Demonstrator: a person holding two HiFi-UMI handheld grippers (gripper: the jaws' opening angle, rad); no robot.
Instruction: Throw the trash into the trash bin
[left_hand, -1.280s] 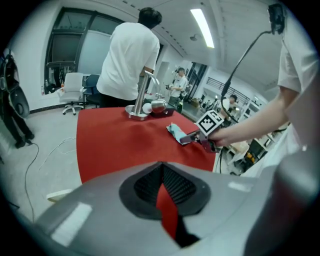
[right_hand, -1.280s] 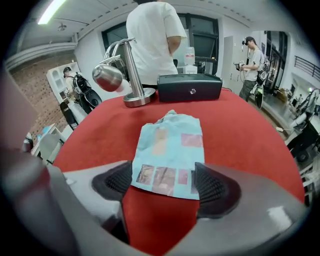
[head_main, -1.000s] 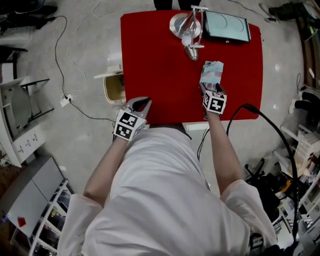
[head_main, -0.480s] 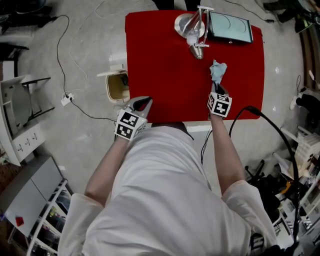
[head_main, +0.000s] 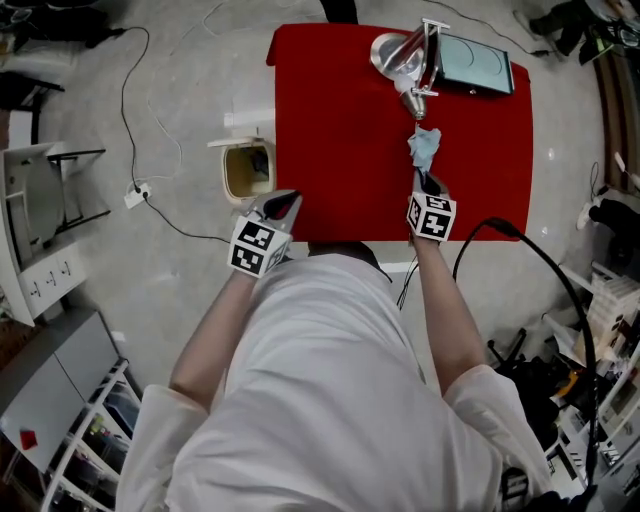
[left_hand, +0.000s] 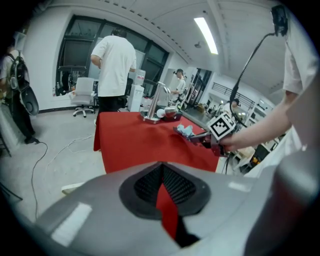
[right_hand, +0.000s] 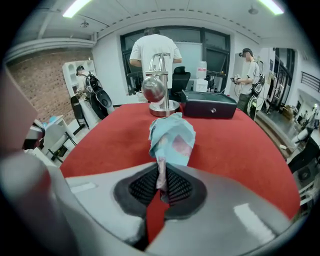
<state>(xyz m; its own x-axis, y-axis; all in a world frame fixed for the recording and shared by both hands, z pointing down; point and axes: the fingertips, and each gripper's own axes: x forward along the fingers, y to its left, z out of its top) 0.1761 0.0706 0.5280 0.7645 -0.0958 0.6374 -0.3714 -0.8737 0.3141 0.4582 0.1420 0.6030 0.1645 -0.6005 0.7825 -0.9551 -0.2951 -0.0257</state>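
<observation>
Right claw (right_hand: 161, 182) is pinching the crumpled pale blue paper trash (right_hand: 172, 137) by its edge, lifting it clear of the red counter (head_main: 340, 120) for carrying to the beige floor bin (head_main: 247, 172) at 9 o'clock. Left claw (head_main: 282, 205) is hovering clenched and empty.

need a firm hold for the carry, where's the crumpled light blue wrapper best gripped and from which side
The narrow pinched lower end of the crumpled light blue wrapper, from the person's side, as the right gripper clamps it; above, it flares loose.

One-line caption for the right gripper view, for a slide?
Right tool shut on crumpled pale-blue trash over the red table, metal stand and black case behind.
</observation>
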